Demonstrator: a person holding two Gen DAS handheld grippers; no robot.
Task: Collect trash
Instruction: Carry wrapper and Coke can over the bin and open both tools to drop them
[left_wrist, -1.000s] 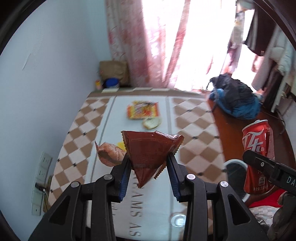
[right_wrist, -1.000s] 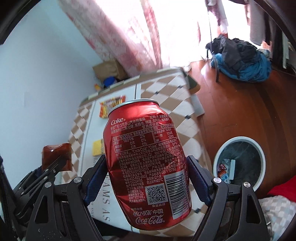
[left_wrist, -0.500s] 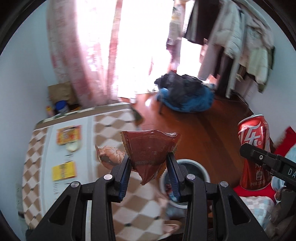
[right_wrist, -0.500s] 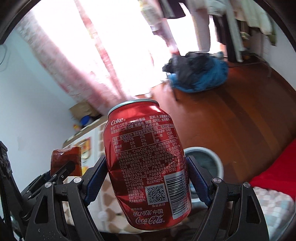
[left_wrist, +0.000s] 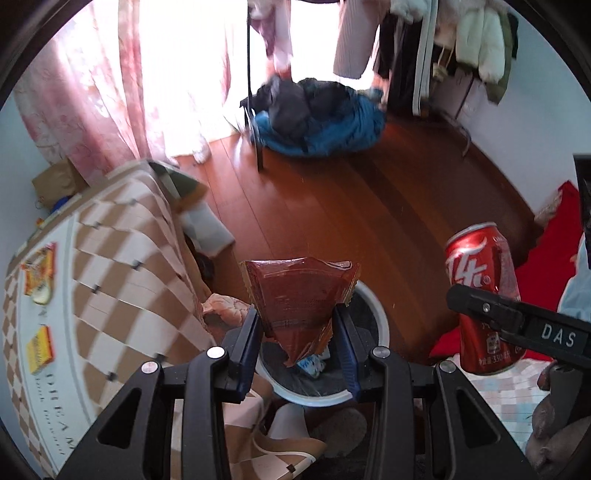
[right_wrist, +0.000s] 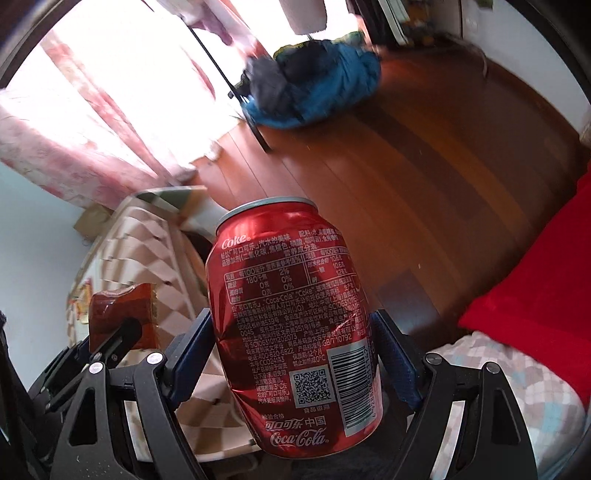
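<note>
Left wrist view: left gripper (left_wrist: 300, 332) squeezed on brown wrapper (left_wrist: 301, 295), held up over white bin (left_wrist: 380, 325) on wood floor (left_wrist: 351, 221). Checkered table (left_wrist: 122, 258) at left, two yellow packets (left_wrist: 38, 349) on top. Red can (left_wrist: 482, 291) at right.

Right wrist view: right gripper (right_wrist: 295, 354) clamped tight around red can (right_wrist: 291, 325), dented, upright. Brown wrapper (right_wrist: 122, 314) at left, near table edge.

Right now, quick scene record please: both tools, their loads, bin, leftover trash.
left tool: shut on brown wrapper, held over the bin
right tool: shut on Coke can, upright, dented
bin: white rim, on wood floor beside the table, some trash already inside
table: checked cloth; two yellow packets remain on it
can vs bin: cannot tell
</note>
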